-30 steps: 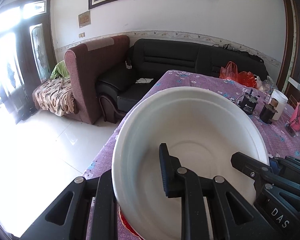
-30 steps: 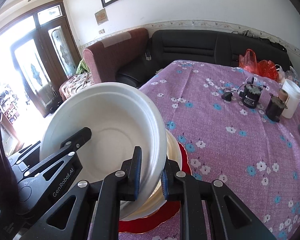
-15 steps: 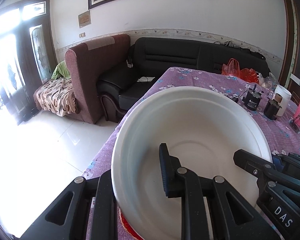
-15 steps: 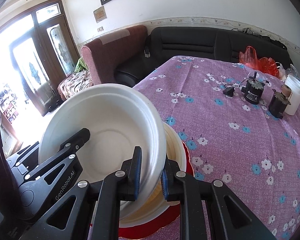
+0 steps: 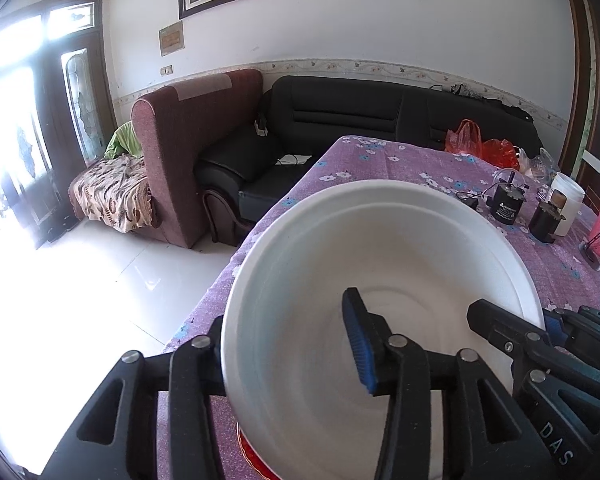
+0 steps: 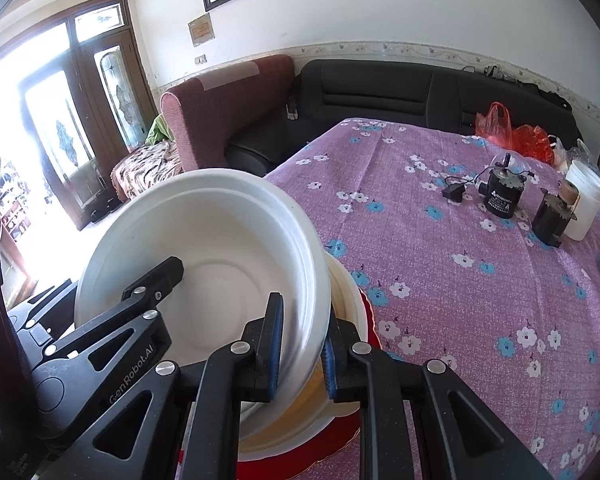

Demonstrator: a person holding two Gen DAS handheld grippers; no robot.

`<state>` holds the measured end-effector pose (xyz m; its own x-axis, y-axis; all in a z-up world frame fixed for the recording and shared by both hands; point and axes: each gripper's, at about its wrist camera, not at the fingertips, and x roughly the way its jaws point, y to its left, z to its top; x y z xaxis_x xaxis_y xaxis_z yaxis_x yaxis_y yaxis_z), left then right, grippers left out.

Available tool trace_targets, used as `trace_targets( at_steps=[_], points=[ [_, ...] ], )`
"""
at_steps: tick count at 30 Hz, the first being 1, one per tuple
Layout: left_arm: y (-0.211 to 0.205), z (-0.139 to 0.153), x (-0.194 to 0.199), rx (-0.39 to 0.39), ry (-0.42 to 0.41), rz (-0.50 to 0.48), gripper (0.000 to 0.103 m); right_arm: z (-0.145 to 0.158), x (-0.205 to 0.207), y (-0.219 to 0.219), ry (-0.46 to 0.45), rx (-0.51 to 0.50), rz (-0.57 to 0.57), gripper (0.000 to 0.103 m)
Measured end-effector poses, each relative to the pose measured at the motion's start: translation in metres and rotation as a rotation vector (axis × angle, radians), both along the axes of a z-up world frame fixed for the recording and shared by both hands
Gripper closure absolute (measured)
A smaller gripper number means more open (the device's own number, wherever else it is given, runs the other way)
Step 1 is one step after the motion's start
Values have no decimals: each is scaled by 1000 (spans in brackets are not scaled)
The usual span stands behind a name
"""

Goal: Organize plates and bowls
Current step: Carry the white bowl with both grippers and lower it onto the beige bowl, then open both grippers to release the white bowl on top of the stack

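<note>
White bowl (image 6: 220, 264) sits tilted at the near left corner of the table (image 6: 440, 280), on top of a cream plate (image 6: 344, 300), w/ a red plate (image 6: 340, 440) under that. Bowl's open side faces the cameras.

Right gripper (image 6: 300, 348) is pinched narrow on the bowl's right rim: 1 blue pad inside the wall, 1 outside, both pressing on it.

Left gripper (image 5: 288, 352) straddles the bowl's left rim, jaws opening. Its right finger is inside the bowl, pad clear of the wall; its left finger is outside, mostly hidden behind the rim, so can't tell if that pad touches. Rim is between the jaws, not squeezed.

Table has a purple cloth w/ small flowers. At the far right: 2 small black motors (image 6: 500, 196), a white tub (image 6: 584, 204), a black plug (image 6: 454, 192), orange bags (image 6: 512, 132).

Beyond the table's far edge, a black sofa (image 6: 400, 96); left of it a maroon armchair (image 6: 220, 112), then glass doors (image 6: 84, 128) w/ bright light.
</note>
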<state>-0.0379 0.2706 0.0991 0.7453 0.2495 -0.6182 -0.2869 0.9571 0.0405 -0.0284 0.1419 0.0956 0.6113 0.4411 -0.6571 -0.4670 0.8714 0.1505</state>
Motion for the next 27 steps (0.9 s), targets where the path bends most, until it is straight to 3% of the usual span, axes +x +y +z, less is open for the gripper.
trace_targets(
  at_steps=[5, 10, 15, 27],
  points=[
    [1, 5, -3, -5, -18, 10, 41, -1, 2, -1, 2, 23, -14, 81],
    [7, 5, -4, -24, -18, 25, 40, 0, 5, -2, 5, 40, -9, 66],
    [21, 7, -10, -88, -28, 47, 26, 1, 6, -5, 16, 87, -2, 55],
    [30, 18, -39, -163, -81, 75, 26, 13, -5, -4, -71, 38, -17, 25]
  ],
)
